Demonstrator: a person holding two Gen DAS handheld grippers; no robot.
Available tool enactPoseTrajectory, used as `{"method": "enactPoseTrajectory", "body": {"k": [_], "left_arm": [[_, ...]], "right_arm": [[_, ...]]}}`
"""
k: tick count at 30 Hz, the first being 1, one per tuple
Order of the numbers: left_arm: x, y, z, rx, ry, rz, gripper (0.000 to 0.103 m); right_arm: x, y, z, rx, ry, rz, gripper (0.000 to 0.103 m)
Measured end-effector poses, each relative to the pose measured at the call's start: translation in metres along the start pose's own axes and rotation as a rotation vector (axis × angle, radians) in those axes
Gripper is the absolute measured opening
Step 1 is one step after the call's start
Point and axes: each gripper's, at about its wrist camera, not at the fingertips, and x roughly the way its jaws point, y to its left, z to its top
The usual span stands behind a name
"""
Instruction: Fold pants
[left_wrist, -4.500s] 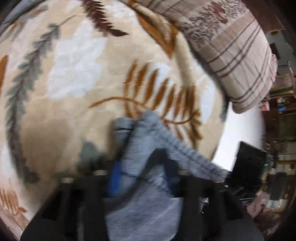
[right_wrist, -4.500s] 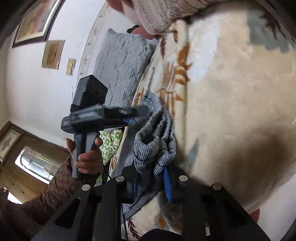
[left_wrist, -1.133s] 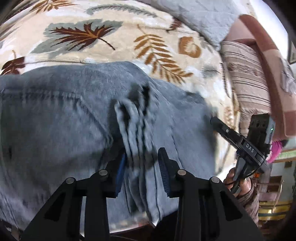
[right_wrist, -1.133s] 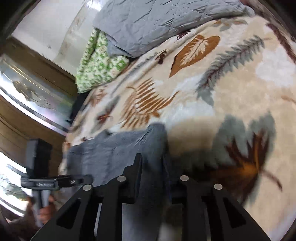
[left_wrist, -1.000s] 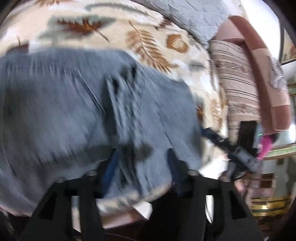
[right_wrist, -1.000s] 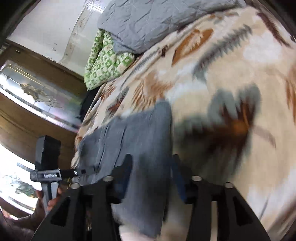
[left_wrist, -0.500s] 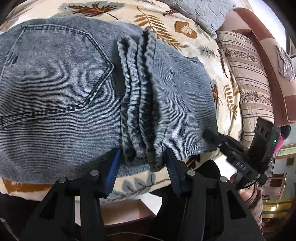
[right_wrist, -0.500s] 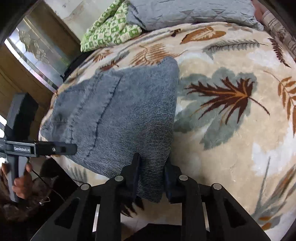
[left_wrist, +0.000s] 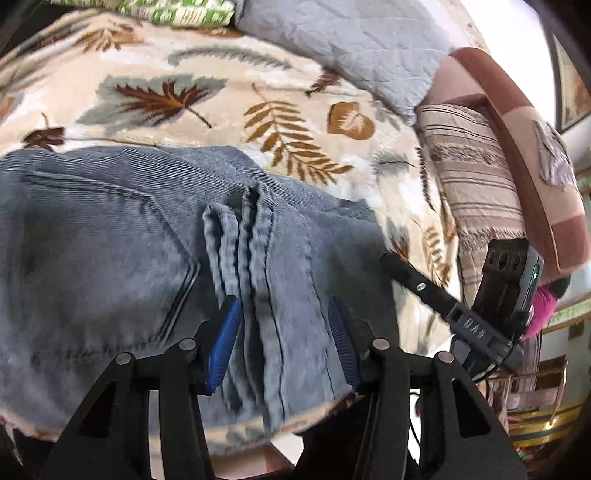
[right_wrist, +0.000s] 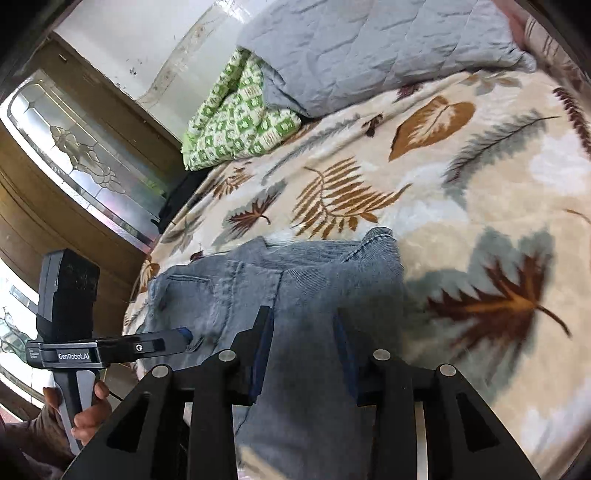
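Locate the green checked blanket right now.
The green checked blanket lies bunched at the far edge of the bed, upper left in the right wrist view, tucked against the grey quilt and beyond the jeans.

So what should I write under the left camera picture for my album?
Folded jeans lie on a leafy blanket with the left tool open over their bunched hems.

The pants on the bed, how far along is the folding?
Mostly done, it seems: the pants lie as a folded stack on the leaf-print blanket, hems bunched on top. In hand: the left gripper straddles those hems with clear gaps; the right gripper has its jaws opening over the stack's edge. Left: perhaps withdrawing and smoothing.
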Motion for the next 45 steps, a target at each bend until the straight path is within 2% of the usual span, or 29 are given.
{"method": "enactPoseTrajectory", "body": {"k": [3, 4, 5, 8, 13, 21, 22, 26, 28, 34, 38, 42, 45], "left_arm": [[0.031, 0.008, 0.006, -0.015, 0.051, 0.057, 0.048], [0.033, 0.010, 0.006, -0.011, 0.032, 0.056, 0.048], [0.032, 0.009, 0.005, 0.004, 0.009, 0.045, 0.053], [0.033, 0.005, 0.005, 0.028, 0.010, 0.041, 0.058], [0.027, 0.000, 0.000, 0.043, 0.003, 0.051, 0.059], [-0.011, 0.005, -0.020, 0.016, -0.024, 0.015, 0.059], [-0.017, 0.006, -0.023, 0.018, -0.033, 0.019, 0.059], [-0.039, 0.007, -0.035, 0.046, -0.068, 0.052, 0.059], [-0.049, 0.010, -0.039, 0.054, -0.091, 0.064, 0.060], [-0.078, 0.033, -0.045, 0.038, -0.175, 0.123, 0.070], [-0.085, 0.054, -0.045, 0.002, -0.162, 0.125, 0.071], [-0.081, 0.062, -0.044, -0.017, -0.116, 0.067, 0.071], [-0.070, 0.049, -0.037, 0.012, -0.089, 0.047, 0.071]], "right_arm": [[0.031, -0.021, -0.001, 0.038, 0.068, -0.060, 0.033], [0.033, -0.027, -0.004, 0.056, 0.060, -0.039, 0.033], [0.029, -0.031, -0.006, 0.071, 0.032, -0.011, 0.033], [0.027, -0.035, -0.008, 0.091, 0.030, 0.013, 0.033], [0.025, -0.029, -0.007, 0.092, 0.033, -0.027, 0.033], [-0.003, -0.009, -0.033, 0.096, 0.004, -0.133, 0.056], [-0.006, -0.007, -0.036, 0.098, 0.004, -0.139, 0.058], [-0.019, 0.008, -0.048, 0.106, 0.000, -0.185, 0.078], [-0.021, 0.019, -0.051, 0.094, 0.004, -0.205, 0.082], [-0.009, 0.061, -0.056, 0.009, 0.047, -0.232, 0.089], [0.005, 0.095, -0.058, -0.085, 0.066, -0.270, 0.089], [-0.003, 0.086, -0.055, 0.000, 0.018, -0.272, 0.089], [-0.018, 0.067, -0.050, 0.040, -0.011, -0.296, 0.089]]}}
